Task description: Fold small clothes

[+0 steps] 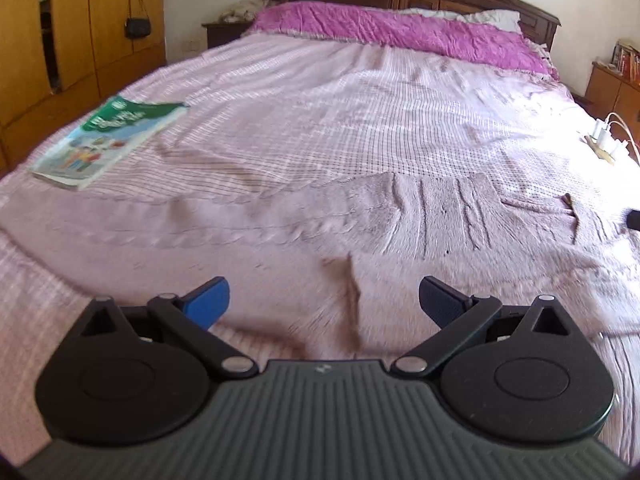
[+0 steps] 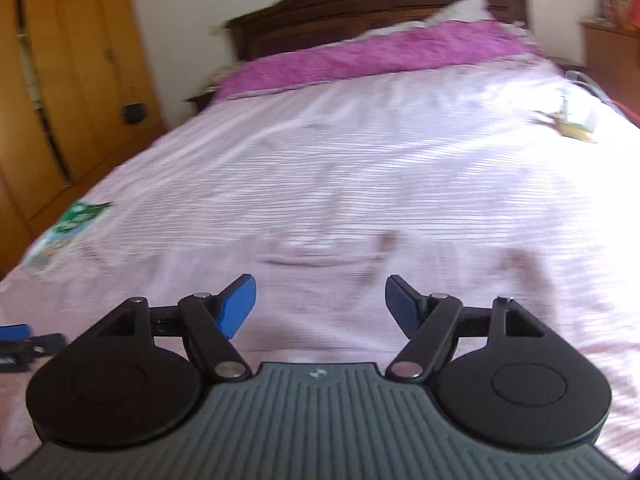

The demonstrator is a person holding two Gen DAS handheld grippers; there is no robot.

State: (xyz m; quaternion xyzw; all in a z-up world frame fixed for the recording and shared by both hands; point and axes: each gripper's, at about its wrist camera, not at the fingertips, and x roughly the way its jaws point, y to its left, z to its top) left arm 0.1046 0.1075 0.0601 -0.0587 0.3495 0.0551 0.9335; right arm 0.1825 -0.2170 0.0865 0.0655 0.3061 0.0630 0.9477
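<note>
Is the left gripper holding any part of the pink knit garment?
No, the left gripper is open, fingers spread above the garment, with nothing between them.

Left gripper [image 1: 324, 300]: black linkage arms on round black discs, silver pivot pins, blue finger pads [image 1: 210, 302], ribbed grey housing at lower frame. Right gripper [image 2: 320, 306]: identical build, small round emblem top-centre of housing.
</note>
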